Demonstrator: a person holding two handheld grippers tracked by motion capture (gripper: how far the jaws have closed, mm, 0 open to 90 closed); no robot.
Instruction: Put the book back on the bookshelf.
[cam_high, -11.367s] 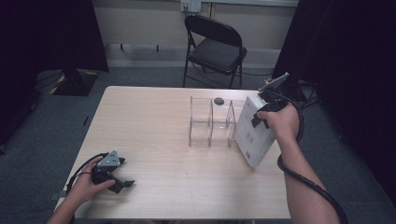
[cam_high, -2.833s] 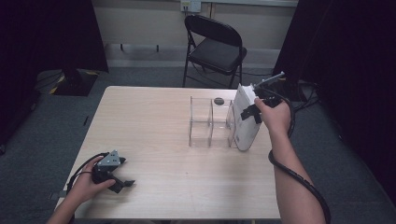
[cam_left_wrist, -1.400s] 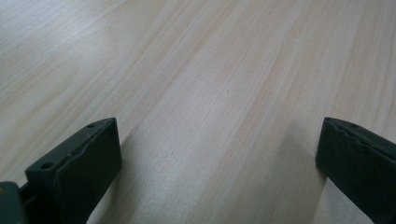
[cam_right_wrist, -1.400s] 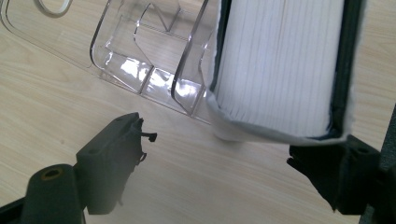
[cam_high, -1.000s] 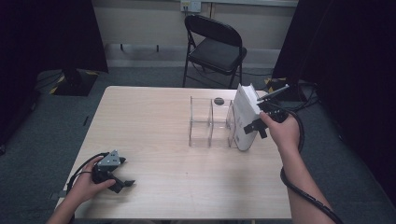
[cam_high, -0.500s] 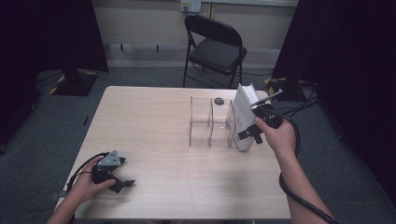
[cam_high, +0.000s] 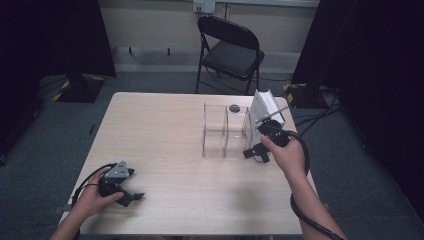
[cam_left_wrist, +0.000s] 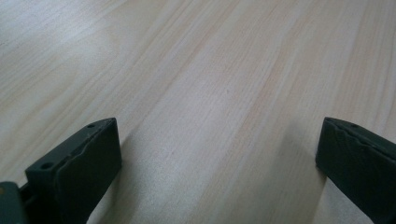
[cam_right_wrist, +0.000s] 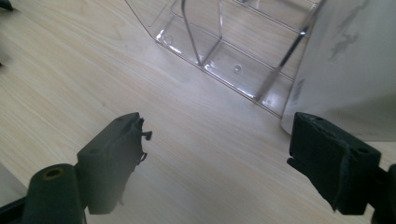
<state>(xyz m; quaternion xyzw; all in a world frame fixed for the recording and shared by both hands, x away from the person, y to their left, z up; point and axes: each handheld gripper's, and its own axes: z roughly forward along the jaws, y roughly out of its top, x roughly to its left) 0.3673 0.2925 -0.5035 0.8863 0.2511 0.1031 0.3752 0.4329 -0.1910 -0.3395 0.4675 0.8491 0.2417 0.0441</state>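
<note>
White box (cam_high: 265, 107) stands tilted in the clear rack's (cam_high: 225, 131) end slot, at one o'clock from the right claw (cam_high: 254, 153), whose jaws gape empty. Left claw (cam_high: 131, 196), likewise spread, rests on the counter (cam_high: 165, 130).

A white, flat, book-like box (cam_high: 264, 111) stands on edge in the right-hand end slot of a clear acrylic divider rack (cam_high: 223, 131), leaning to the right with its top edge tilted away from the rack's partitions. The rack sits upright on the right half of the table, its two left compartments holding nothing. In the right gripper view the box (cam_right_wrist: 348, 70) shows a plain pale face beside the rack's transparent base (cam_right_wrist: 219, 56)
</note>
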